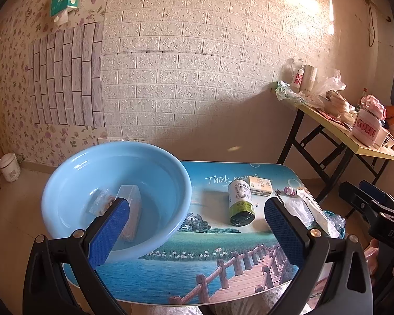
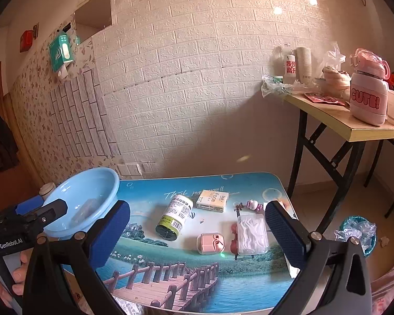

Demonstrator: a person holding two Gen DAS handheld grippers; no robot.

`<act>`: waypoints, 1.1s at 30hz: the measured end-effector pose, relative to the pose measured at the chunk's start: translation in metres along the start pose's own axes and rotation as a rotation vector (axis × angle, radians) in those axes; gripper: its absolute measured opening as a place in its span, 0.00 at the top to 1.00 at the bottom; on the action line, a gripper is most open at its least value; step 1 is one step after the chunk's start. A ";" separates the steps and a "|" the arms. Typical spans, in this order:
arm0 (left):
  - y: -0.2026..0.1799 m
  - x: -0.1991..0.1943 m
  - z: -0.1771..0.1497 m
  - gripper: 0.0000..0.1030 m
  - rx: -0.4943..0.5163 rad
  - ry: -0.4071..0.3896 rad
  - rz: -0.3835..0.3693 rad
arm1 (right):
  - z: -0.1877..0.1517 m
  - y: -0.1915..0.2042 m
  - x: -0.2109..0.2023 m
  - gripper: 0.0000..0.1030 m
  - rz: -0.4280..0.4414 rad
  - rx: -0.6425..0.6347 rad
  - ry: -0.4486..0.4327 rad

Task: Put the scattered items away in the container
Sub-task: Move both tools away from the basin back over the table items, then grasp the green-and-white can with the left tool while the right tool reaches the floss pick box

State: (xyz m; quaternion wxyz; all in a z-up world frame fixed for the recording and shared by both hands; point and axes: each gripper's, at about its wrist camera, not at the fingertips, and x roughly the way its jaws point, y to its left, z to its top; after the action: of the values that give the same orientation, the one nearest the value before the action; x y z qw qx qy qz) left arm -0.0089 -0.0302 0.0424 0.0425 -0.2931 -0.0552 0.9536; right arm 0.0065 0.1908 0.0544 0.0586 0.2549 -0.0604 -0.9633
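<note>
Left tongs (image 1: 197, 210) spread wide, nothing between the blue pads, hanging above the near edge of the worktop (image 1: 197, 275) with one finger over the light blue basin (image 1: 65, 183). Basin sitting at the worktop's left end, part of it overhanging the edge. Inside it, a clear plastic box (image 1: 131, 204) and a small clear packet (image 1: 101, 200) lying just beside each other on the bottom.

Right tongs (image 2: 197, 216) also spread wide and empty, poised above the scatter on the right half of the worktop. Green-and-white can (image 2: 174, 216) lying on its side near the middle, dark end toward the camera. Just behind it, a yellow-and-white tissue pack (image 2: 212, 200), flat. Nearer the front, a pink case (image 2: 210, 243) alone on the printed meadow. Beside that, a clear box of white floss picks (image 2: 250, 233), resting on something red that peeks out at its left edge; hard to tell what. Small pink figure (image 2: 254, 205) farther back, close to the right finger.

Off to the right, a folding table (image 2: 354, 128) well apart from the worktop, carrying a pink bottle (image 2: 369, 99) marked CUTE.
</note>
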 end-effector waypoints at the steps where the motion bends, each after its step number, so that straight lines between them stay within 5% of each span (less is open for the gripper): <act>1: 0.001 0.001 0.000 0.00 -0.001 0.001 0.000 | -0.001 0.000 0.001 0.00 -0.002 -0.002 0.002; 22: -0.042 0.056 -0.031 0.00 0.103 0.086 -0.091 | -0.031 -0.055 0.020 0.00 -0.035 -0.161 0.049; 33: -0.065 0.110 -0.034 0.00 0.113 0.140 -0.101 | -0.049 -0.078 0.053 0.00 -0.067 -0.119 0.099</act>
State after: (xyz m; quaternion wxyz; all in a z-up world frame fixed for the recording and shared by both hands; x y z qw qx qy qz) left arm -0.0773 0.0494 -0.0377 0.1109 -0.3530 -0.0132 0.9289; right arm -0.0211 0.2560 -0.0253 0.0441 0.3001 0.0086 -0.9528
